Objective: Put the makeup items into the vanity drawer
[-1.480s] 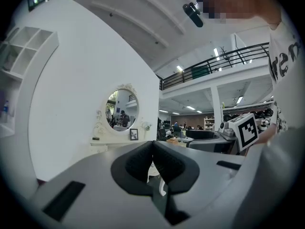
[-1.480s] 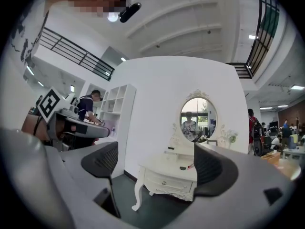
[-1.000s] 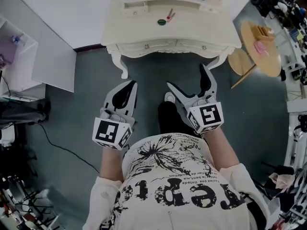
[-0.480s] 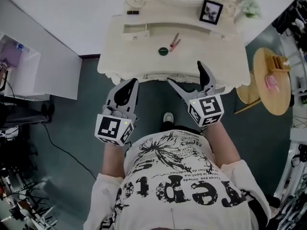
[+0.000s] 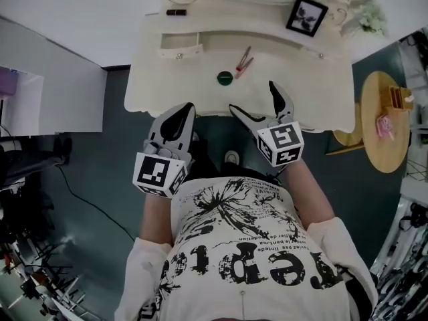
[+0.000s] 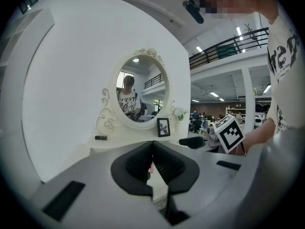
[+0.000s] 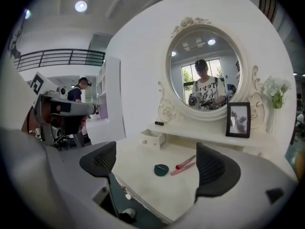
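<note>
Left tongs [image 5: 185, 109] pinched, right tongs [image 5: 252, 96] spread

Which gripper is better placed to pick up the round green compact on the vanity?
Probably the right gripper: its jaws are open, and the green compact sits just ahead, between them in its view. The left gripper is shut and further left.
</note>
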`<state>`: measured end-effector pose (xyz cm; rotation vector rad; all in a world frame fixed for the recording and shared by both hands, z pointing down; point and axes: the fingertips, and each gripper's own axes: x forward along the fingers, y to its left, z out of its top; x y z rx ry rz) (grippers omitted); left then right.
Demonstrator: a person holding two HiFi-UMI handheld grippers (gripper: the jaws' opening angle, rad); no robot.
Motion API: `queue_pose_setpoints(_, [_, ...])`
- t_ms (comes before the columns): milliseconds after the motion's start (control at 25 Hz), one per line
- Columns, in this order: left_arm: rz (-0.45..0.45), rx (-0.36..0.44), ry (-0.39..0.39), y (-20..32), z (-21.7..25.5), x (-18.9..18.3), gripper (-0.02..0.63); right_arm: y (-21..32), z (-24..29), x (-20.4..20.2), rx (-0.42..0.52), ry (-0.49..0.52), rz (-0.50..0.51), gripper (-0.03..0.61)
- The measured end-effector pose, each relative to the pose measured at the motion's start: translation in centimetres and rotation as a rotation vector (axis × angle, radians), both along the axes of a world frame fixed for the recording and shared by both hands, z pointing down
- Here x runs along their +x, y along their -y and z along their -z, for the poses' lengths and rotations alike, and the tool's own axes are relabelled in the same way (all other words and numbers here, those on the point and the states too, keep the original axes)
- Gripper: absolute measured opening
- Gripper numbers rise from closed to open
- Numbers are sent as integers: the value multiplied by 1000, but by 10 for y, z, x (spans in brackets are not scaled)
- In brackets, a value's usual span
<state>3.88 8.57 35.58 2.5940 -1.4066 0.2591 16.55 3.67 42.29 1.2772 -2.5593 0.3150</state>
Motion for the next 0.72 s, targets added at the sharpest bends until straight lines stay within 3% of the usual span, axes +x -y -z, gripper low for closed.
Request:
queue_pose_setpoints(280, [-83,-31,7,79,-20,-20,11,54,-62,-24,-176,-67,-42,507])
queue_pose_setpoints(440, [-120,-71,3,119,-40,-34,11,78,-103,-37,-293,-117,-73,458])
queue_pose_setpoints(720, [-168,-138,12,166,-76,-56,11,106,-154,-70,-415,-232,-73,363])
